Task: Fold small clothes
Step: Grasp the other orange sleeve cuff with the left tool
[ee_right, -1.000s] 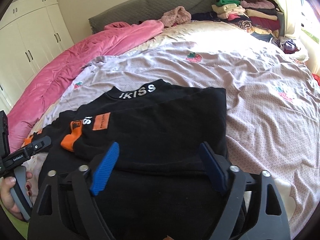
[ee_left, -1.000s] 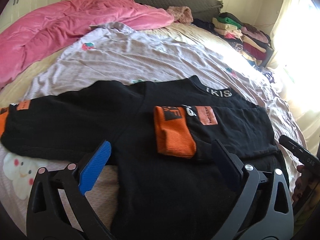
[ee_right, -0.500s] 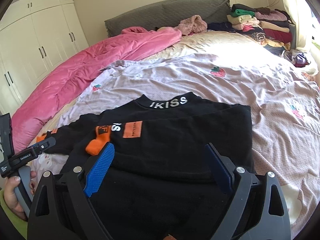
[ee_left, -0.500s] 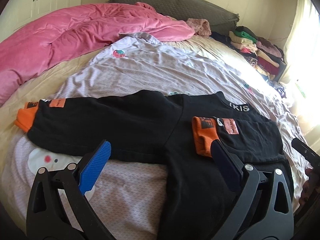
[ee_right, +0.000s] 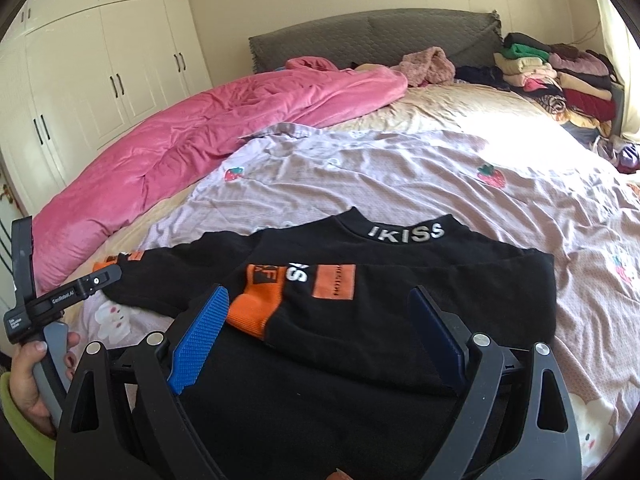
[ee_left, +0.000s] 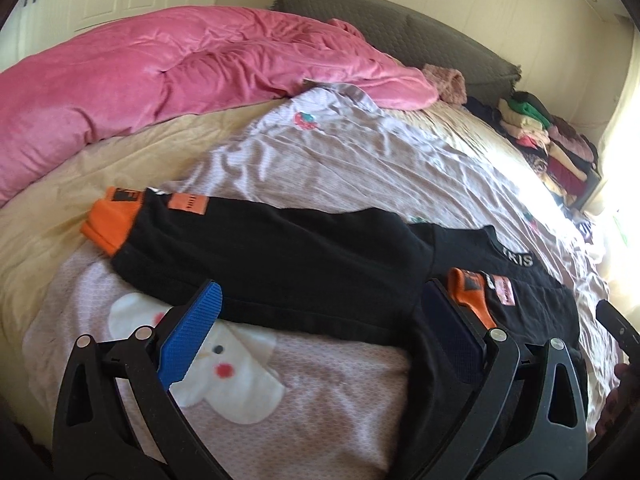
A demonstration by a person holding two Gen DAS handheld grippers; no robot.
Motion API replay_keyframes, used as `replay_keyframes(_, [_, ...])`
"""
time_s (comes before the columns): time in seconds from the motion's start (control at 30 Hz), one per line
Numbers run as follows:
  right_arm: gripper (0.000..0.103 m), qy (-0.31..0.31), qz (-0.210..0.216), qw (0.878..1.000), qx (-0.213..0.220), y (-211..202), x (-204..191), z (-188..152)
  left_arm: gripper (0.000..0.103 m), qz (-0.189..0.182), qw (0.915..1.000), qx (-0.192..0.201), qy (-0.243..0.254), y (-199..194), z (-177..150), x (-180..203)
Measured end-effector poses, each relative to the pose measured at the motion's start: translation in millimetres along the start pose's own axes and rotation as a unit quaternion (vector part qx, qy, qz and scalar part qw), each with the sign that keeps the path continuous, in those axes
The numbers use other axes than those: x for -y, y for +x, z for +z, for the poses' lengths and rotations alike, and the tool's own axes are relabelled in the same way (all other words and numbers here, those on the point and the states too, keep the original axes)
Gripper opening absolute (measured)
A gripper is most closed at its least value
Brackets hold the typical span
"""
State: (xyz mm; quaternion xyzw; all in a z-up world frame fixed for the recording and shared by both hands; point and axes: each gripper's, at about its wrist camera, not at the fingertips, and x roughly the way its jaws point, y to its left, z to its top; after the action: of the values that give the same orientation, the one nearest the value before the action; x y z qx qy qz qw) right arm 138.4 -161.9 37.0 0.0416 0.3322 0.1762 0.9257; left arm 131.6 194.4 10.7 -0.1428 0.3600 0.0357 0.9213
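A black sweatshirt [ee_left: 304,264] with orange cuffs and a white-lettered collar lies on the bed. Its right sleeve is folded across the chest, orange cuff [ee_right: 256,308] on top. Its left sleeve lies stretched out to the left, ending in an orange cuff [ee_left: 110,222]. My left gripper [ee_left: 320,332] is open and empty, above the outstretched sleeve. My right gripper [ee_right: 316,336] is open and empty, above the folded sleeve and the sweatshirt's body [ee_right: 400,320]. The left gripper's handle, in a hand, also shows in the right wrist view [ee_right: 52,300].
The bed has a lilac printed sheet [ee_right: 400,168] over a beige cover. A pink duvet [ee_left: 160,68] is bunched at the far left. A stack of folded clothes [ee_right: 556,76] sits at the far right by the grey headboard. White wardrobes [ee_right: 100,72] stand to the left.
My left gripper has swung left, from over the folded sleeve to the outstretched left sleeve. My right gripper has drawn back and tilted up a little. The sweatshirt has not moved.
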Motion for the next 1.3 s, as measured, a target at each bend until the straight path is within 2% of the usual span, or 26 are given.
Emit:
replay_keyframes(0.7, [0.090,-0.065,0.054,0.996,-0.019,63,-83,18,0.093,0.048,0.9931,0.004,-0.107,12,1,-91])
replay_keyframes(0.97, [0.090,-0.083,0.072,0.993,-0.035,86,-106,17,0.093,0.048,0.9819,-0.002,-0.183,25,-8,-132])
replay_keyframes(1.3, [0.090,-0.102,0.094,0.989,-0.047,102,-129,16,0.093,0.063,0.9691,0.010,-0.238,35,-6,-156])
